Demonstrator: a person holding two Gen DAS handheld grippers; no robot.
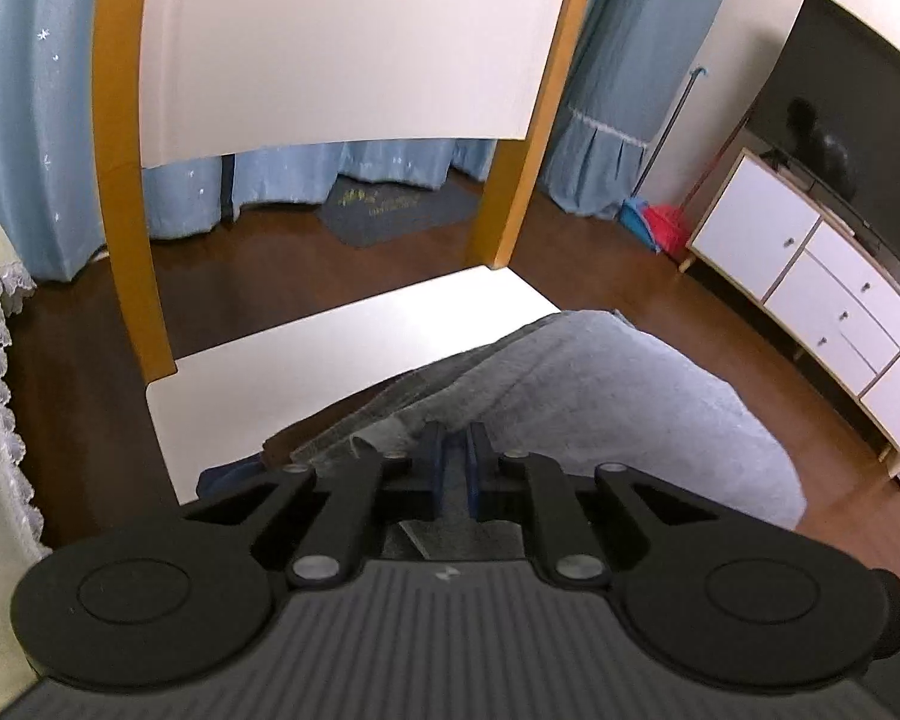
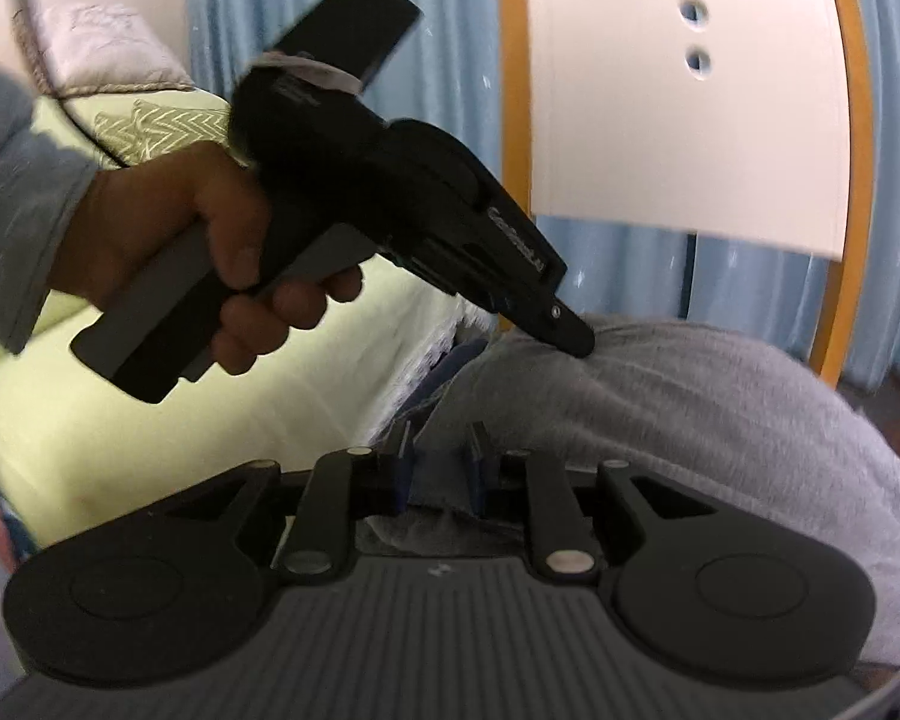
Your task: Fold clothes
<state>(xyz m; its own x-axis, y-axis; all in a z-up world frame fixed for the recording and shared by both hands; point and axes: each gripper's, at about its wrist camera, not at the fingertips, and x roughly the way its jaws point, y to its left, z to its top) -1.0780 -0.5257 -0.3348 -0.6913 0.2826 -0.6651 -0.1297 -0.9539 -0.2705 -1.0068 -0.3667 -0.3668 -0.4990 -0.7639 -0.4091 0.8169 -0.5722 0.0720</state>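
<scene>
A light grey garment [image 1: 618,396] lies bunched on the white table [image 1: 342,348] and hangs off its right edge. My left gripper [image 1: 455,441] is shut on a fold of this garment, blue pads close together with cloth between them. In the right wrist view a hand [image 2: 168,222] holds that left gripper [image 2: 573,339], its tip pressed into the top of the grey garment [image 2: 720,408]. My right gripper [image 2: 441,450] is lower on the same garment, with a thick bunch of cloth held between its fingers [image 2: 401,450].
A white panel with orange posts [image 1: 342,42] stands behind the table. A dark blue cloth [image 1: 228,474] peeks out under the garment. A bed with a pale yellow-green cover [image 2: 210,420] lies left. A TV [image 1: 846,138] on a white cabinet [image 1: 810,282] stands right; blue curtains hang behind.
</scene>
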